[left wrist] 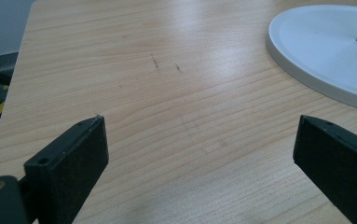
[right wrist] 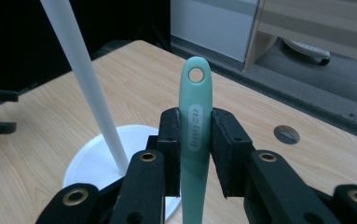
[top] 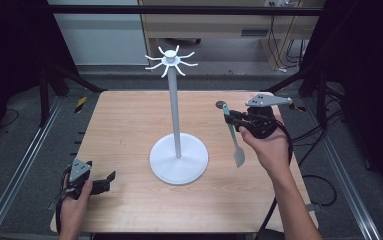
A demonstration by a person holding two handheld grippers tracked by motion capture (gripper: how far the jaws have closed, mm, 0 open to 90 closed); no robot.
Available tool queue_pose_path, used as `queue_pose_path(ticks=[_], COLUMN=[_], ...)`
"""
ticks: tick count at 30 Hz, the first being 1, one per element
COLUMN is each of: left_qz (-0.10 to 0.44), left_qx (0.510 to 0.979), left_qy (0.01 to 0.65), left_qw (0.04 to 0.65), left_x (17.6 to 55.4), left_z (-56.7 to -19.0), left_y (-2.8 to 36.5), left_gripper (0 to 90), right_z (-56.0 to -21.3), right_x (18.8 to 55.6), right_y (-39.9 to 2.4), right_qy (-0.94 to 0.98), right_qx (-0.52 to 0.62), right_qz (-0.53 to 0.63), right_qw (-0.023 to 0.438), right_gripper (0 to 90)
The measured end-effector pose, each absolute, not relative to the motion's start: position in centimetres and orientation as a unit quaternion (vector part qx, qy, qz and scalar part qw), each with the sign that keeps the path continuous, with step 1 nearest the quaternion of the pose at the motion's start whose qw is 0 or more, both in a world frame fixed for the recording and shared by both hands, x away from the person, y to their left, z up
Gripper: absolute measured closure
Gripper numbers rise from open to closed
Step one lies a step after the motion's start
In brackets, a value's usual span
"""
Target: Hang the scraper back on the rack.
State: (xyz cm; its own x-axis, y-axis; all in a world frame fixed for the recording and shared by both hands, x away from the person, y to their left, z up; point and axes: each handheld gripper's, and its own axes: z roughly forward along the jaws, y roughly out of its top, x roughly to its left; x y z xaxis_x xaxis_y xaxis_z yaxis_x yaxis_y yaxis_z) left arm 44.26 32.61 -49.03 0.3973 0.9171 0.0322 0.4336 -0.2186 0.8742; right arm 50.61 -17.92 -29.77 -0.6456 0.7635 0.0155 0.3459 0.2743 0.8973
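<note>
At the lower left of the high view, the left gripper [top: 110, 177] rests on the light wooden table [top: 129, 120], its jaws wide with nothing between them. Right of centre, the right gripper [top: 233, 119] clamps the mint-green plastic spatula [top: 232, 136] by its handle. In the middle stands the tall white hook stand [top: 177, 125].

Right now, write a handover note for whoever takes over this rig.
Right gripper: shut on the green spatula by its handle, held above the table, hanging hole free past the jaws.
Left gripper: open, holding nothing, resting near the table's front left corner.
White stand: upright mid-table, hooks bare.
Done: spatula picked up.
Left: probably hang it on a hook by its hole.
</note>
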Motion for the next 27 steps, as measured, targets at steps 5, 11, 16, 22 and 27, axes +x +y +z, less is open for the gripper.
queue_pose_path(ticks=[5,11,16,22,27], left_qz=[0.29,0.29,0.29,0.29,0.289], left_qx=[0.726,0.726,0.726,0.726,0.725], left_qy=[0.465,0.465,0.465,0.464,0.465], left_qw=[0.416,0.416,0.416,0.417,0.418], left_x=[44.3,44.3,44.3,44.3,44.2], left_z=[-49.0,-49.0,-49.0,-49.0,-49.0], left_y=[32.6,32.6,32.6,32.6,32.6], left_gripper=[2.7,2.7,2.8,2.8,2.8], right_z=[-28.8,-27.6,-26.6,-25.6,-24.9], right_x=[50.3,50.1,49.9,49.8,49.6], right_y=[-17.4,-16.6,-16.0,-15.2,-14.7], right_qy=[0.761,0.757,0.751,0.749,0.746], right_qx=[0.354,0.341,0.336,0.326,0.321], right_qz=[0.495,0.505,0.519,0.526,0.533], right_qw=[0.225,0.235,0.232,0.238,0.239], right_gripper=[74.3,74.4,74.3,74.3,74.3])
